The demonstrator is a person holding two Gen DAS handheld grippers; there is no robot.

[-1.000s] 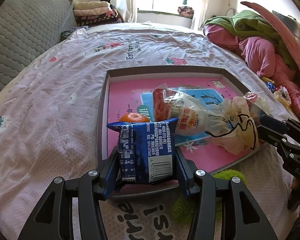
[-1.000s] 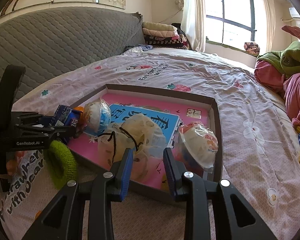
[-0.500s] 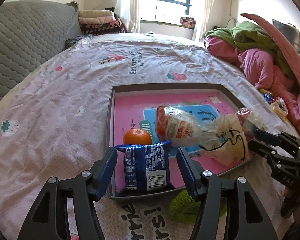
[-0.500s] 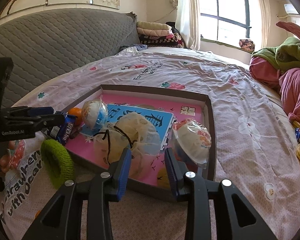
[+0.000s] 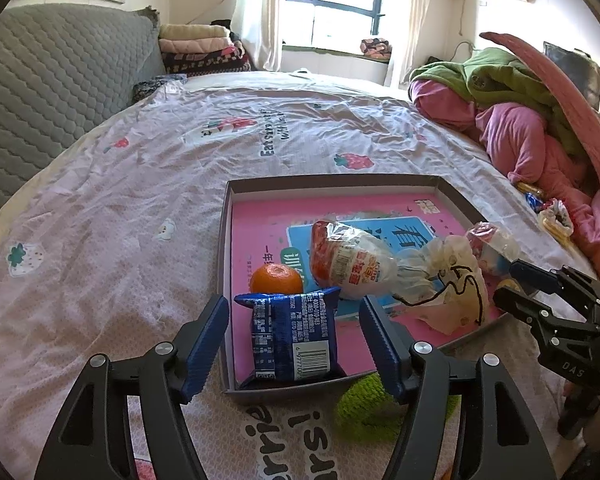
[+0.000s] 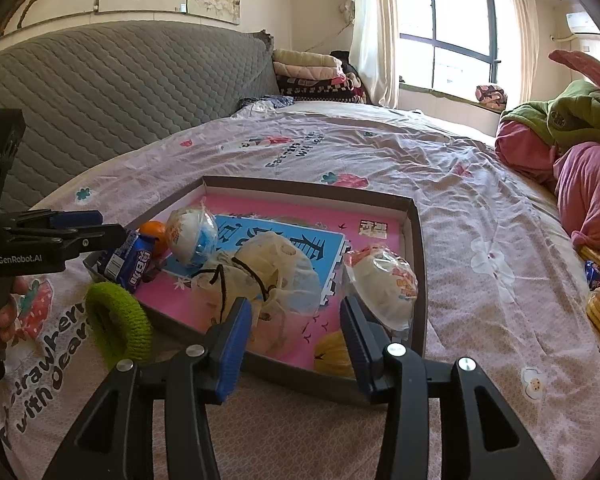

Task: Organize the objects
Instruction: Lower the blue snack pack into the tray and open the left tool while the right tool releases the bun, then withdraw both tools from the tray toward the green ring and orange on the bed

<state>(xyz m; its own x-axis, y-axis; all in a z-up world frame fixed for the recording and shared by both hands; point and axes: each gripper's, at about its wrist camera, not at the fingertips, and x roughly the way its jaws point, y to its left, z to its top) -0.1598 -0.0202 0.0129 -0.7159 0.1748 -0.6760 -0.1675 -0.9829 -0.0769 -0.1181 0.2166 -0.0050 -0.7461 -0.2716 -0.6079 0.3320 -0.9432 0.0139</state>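
A grey tray [image 5: 332,181] [image 6: 418,240] with a pink floor lies on the bed. In its near corner leans a blue snack packet [image 5: 294,336] [image 6: 134,260], an orange [image 5: 276,279] [image 6: 156,232] just behind it. My left gripper [image 5: 294,338] [image 6: 80,228] straddles the packet, its jaws opening and its pads clear of the wrapper. Two wrapped buns [image 5: 348,260] [image 6: 382,280] and a cream drawstring bag [image 5: 452,284] [image 6: 268,276] also lie in the tray. My right gripper [image 6: 296,330] [image 5: 516,284] hovers at the tray's near edge, its jaws opening, empty.
A green knitted ring [image 5: 368,408] [image 6: 116,320] lies on the sheet outside the tray's near edge. Pink and green bedding [image 5: 512,120] is piled at the right, with small wrapped snacks [image 5: 552,212] beside it. A grey headboard [image 6: 112,96] rises on the left.
The left gripper let go of the blue packet, opened wide and drew back a little; the packet now rests in the tray corner. The right gripper's jaws spread apart.
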